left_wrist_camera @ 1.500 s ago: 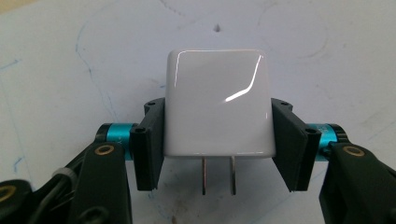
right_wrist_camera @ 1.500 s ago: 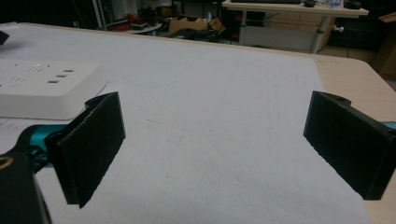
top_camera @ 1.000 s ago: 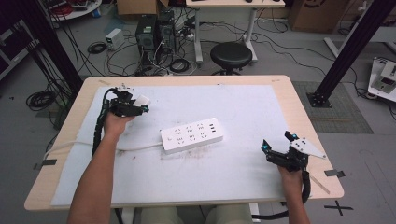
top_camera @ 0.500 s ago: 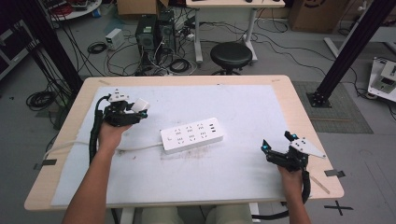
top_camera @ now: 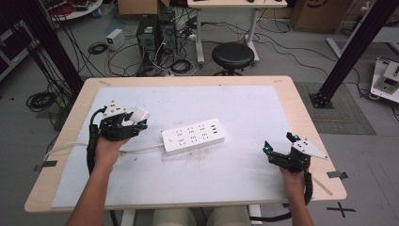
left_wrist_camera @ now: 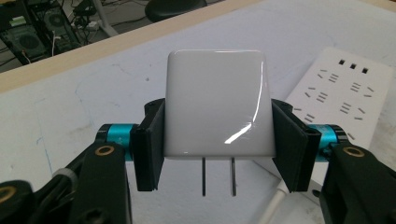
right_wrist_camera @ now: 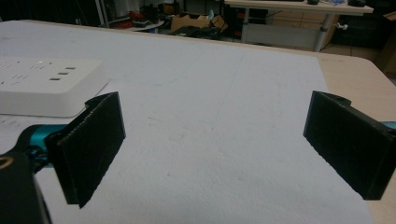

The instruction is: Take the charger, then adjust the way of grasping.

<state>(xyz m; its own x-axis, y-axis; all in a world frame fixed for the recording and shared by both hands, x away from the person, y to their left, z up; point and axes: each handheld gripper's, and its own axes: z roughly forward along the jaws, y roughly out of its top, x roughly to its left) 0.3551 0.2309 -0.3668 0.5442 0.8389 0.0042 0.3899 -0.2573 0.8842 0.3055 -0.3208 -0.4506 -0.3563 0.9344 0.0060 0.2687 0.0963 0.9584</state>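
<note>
My left gripper (left_wrist_camera: 215, 140) has its jaws clamped on the flat sides of a glossy white charger (left_wrist_camera: 217, 105), one black pad pressed to each side. Its two metal prongs (left_wrist_camera: 218, 176) hang down below the body, pointing toward the white mat (left_wrist_camera: 70, 107). Just past the charger, off to its right in the left gripper view, lies the white power strip (left_wrist_camera: 348, 93), socket face up. From above, my left gripper (top_camera: 134, 123) sits over the left part of the mat, the charger (top_camera: 139, 114) at its tip and near the strip's left end, not touching it. The power strip (top_camera: 193, 136) lies about mid-bench, and its white cord (top_camera: 70, 147) runs leftward beneath my left hand (top_camera: 107, 151) and off the bench (top_camera: 188, 81) edge.

My right gripper (right_wrist_camera: 215, 144) has its jaws wide apart with nothing between them, only bare mat ahead and the strip (right_wrist_camera: 46, 91) off at the left of that view. From above, it (top_camera: 278, 149) rests near the bench's right front corner, well apart from the strip, with my right hand (top_camera: 292, 181) behind it.
</note>
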